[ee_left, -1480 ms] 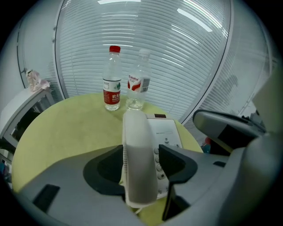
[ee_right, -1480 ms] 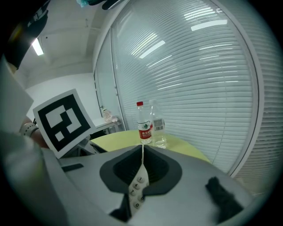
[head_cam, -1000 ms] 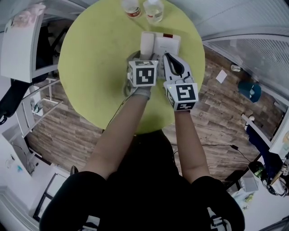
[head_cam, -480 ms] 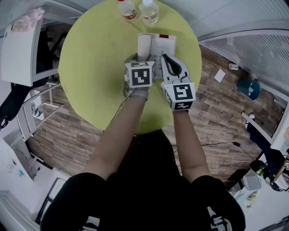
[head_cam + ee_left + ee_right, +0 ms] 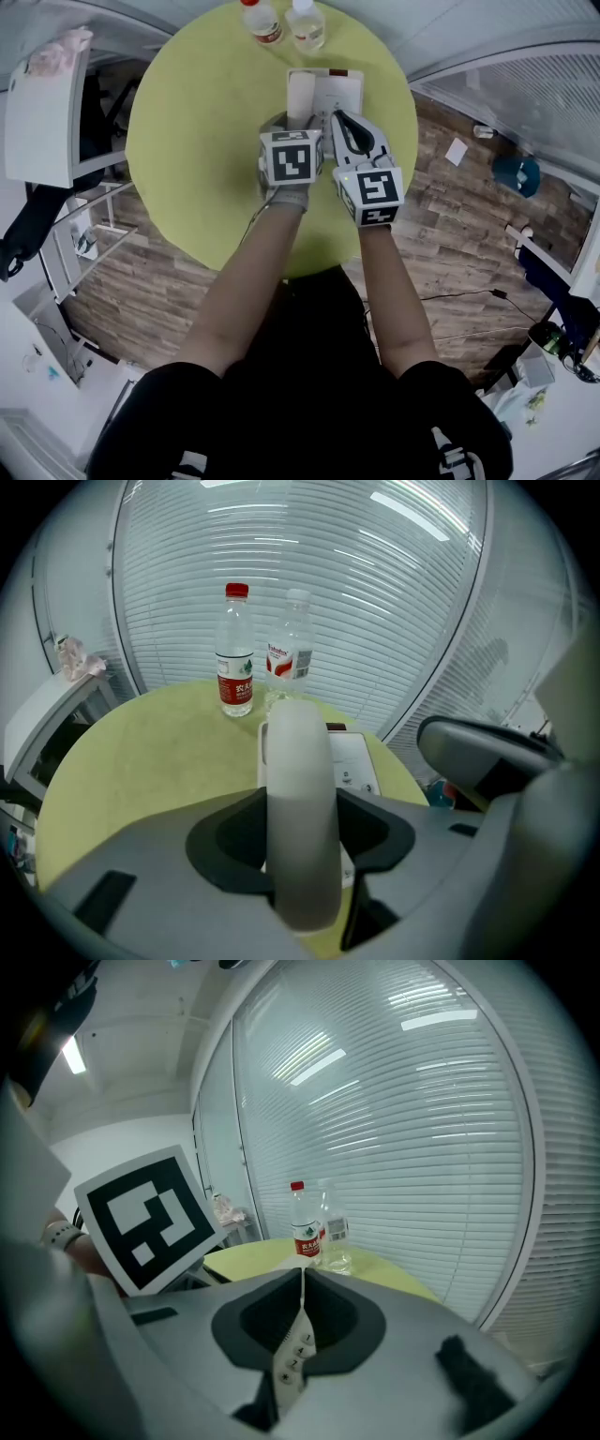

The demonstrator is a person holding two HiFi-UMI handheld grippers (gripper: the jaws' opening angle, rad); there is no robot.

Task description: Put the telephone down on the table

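Observation:
A white telephone base lies on the round yellow-green table. Its white handset runs along the base's left side. My left gripper has just been closing, and its jaws are shut on the handset, which fills the gap between them. My right gripper is shut on the near edge of the base. A thin strip of keypad shows edge-on between its jaws. The two grippers sit side by side, almost touching.
Two plastic water bottles stand at the table's far edge, one with a red cap and one clear. Window blinds lie behind the table. A white cabinet stands at the left, over a wooden floor.
The left gripper has closed on the handset and lifted slightly with it. The right gripper has kept its hold on the base and has not moved.

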